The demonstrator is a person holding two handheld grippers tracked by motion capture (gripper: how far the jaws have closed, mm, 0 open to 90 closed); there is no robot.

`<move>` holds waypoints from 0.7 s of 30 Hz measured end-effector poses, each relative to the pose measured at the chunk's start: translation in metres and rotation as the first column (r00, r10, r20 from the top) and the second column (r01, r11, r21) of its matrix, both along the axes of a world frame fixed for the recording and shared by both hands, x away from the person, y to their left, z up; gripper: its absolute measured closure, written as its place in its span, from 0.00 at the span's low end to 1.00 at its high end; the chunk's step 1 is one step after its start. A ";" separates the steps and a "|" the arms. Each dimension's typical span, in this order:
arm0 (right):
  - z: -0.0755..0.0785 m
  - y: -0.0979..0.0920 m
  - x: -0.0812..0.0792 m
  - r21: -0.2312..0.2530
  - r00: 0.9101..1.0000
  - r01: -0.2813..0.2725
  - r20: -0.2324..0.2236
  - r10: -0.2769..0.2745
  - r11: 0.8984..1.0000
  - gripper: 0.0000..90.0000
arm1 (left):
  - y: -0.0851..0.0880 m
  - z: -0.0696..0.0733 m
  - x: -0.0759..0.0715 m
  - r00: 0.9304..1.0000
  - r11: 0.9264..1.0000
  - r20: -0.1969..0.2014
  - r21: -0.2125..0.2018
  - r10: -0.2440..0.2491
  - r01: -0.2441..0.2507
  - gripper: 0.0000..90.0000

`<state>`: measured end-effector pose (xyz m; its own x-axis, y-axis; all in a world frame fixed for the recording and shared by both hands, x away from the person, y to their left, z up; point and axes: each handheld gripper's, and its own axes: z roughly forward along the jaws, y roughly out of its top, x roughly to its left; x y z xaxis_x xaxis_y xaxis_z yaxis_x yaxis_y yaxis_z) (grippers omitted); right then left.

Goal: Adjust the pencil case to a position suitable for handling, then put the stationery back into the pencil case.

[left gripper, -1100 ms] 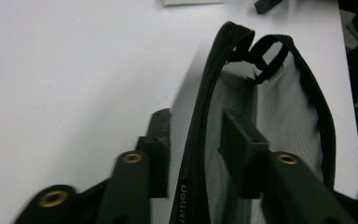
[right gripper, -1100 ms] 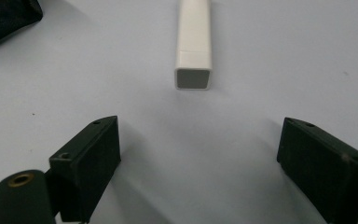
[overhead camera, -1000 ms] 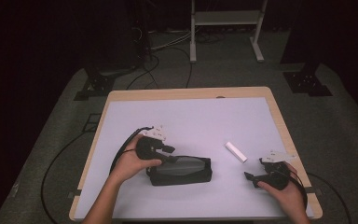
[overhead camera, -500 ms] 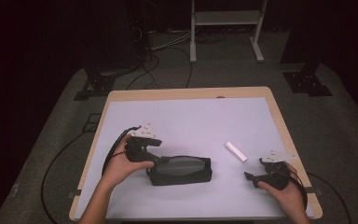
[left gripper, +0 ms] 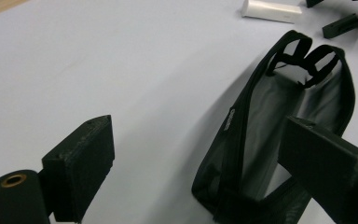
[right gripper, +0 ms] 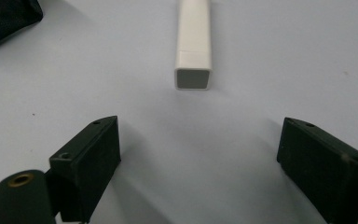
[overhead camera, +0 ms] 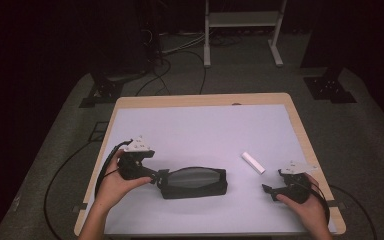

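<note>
A black mesh pouch (overhead camera: 192, 182) (left gripper: 261, 140) lies unzipped on the pale table sheet, its mouth gaping. My left gripper (overhead camera: 156, 176) (left gripper: 200, 135) sits at the pouch's left end. Its jaws have just been opening and now stand wide, with the pouch's near end by the right jaw and no pad pressing on it. A small white block (overhead camera: 253, 162) (right gripper: 194, 42) lies to the right of the pouch. Just short of it, my right gripper (overhead camera: 270, 190) (right gripper: 198, 135) is open with only bare sheet between its jaws. A corner of the pouch (right gripper: 4, 16) appears at the upper left of the right gripper view.
The table (overhead camera: 200, 100) has a wooden rim around the pale sheet. Cables trail from both grippers over the table's edges. Beyond the table are a dark floor, stand feet and a metal frame (overhead camera: 240, 30).
My left gripper has drawn back to the left from over the pouch's end, and its jaws have spread apart, letting go of the pouch. The right gripper has stayed put.
</note>
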<state>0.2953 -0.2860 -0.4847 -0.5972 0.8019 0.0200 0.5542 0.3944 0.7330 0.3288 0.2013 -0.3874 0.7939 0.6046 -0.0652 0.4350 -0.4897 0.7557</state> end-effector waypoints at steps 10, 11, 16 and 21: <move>0.000 0.000 0.000 -0.001 1.000 0.000 0.000 0.000 1.000 0.14 | 0.024 -0.006 -0.021 0.997 0.997 0.013 0.013 0.074 -0.074 0.11; 0.000 0.000 0.000 -0.001 1.000 0.000 0.000 0.000 1.000 0.14 | 0.026 -0.007 -0.023 0.997 0.997 0.015 0.015 0.075 -0.076 0.11; 0.000 0.000 0.000 -0.004 1.000 -0.002 0.002 0.002 1.000 0.14 | 0.035 -0.016 -0.035 0.995 0.994 0.022 0.034 0.102 -0.102 0.11; 0.000 0.001 0.000 -0.008 1.000 0.000 0.005 0.000 1.000 0.14 | 0.043 -0.024 -0.043 0.991 0.990 0.023 0.049 0.130 -0.131 0.11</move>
